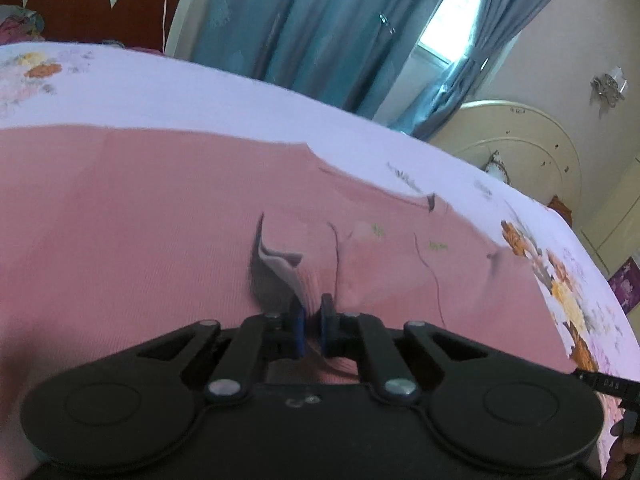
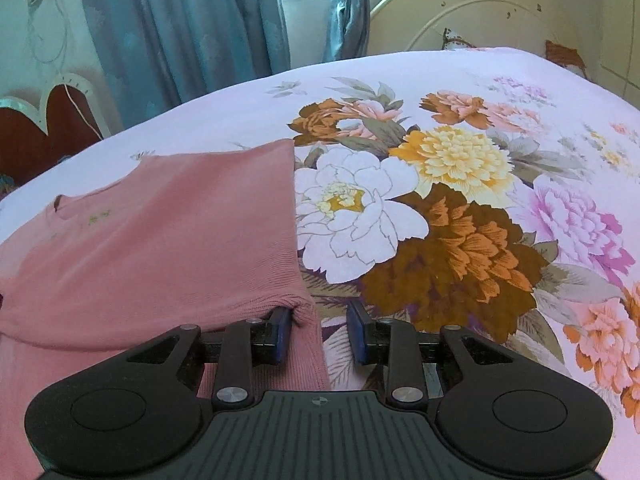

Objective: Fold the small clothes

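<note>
A pink knit garment (image 1: 140, 208) lies spread on the bed, with small green embroidery near its neckline and a grey label showing at a raised fold. My left gripper (image 1: 312, 326) is shut on a pinch of the pink garment, which bunches up between the blue pads. In the right wrist view the same pink garment (image 2: 168, 232) lies at the left with a folded edge. My right gripper (image 2: 320, 332) is open at the garment's near right corner; the cloth edge lies against the left finger (image 2: 280, 332) and partly between the jaws.
The bed has a pale lilac sheet with large flowers (image 2: 420, 208). A cream headboard (image 2: 480, 12) stands at the far end. Blue curtains (image 2: 180, 28) and a window lie beyond the bed. A red chair back (image 1: 92, 4) stands at the far left.
</note>
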Motion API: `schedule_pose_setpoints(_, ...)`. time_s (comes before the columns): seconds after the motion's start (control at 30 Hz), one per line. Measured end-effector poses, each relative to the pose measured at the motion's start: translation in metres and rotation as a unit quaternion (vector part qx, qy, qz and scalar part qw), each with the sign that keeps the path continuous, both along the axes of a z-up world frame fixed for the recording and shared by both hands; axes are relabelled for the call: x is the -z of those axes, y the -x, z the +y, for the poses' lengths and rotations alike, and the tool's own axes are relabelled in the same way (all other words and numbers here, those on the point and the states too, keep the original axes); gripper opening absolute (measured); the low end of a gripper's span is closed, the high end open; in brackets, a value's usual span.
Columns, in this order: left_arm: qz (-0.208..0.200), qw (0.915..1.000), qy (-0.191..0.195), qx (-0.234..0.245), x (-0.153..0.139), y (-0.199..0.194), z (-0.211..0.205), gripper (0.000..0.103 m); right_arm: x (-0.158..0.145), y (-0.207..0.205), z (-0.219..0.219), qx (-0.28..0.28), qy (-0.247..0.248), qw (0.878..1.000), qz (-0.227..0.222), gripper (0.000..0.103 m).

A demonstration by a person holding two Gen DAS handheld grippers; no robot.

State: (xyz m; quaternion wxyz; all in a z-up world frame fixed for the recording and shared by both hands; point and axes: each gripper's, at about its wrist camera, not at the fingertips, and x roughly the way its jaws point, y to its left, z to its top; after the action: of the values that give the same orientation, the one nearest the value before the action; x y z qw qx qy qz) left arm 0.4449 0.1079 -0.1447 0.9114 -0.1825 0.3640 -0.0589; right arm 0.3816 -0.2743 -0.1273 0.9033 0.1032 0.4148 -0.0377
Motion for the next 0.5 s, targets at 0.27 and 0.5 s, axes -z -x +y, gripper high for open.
schedule_pose_setpoints(0.27, -0.026, 0.9996, -0.002, -0.010, -0.014, -0.013, 0.025, 0.069, -0.002, 0.000, -0.005, -0.016, -0.011, 1.000, 0.012, 0.031)
schedule_pose_setpoints(0.5, 0.020, 0.9984, 0.034, 0.041, -0.002, -0.073, 0.029, 0.037, -0.016, 0.010, -0.004, -0.022, -0.027, 0.999, -0.009, 0.030)
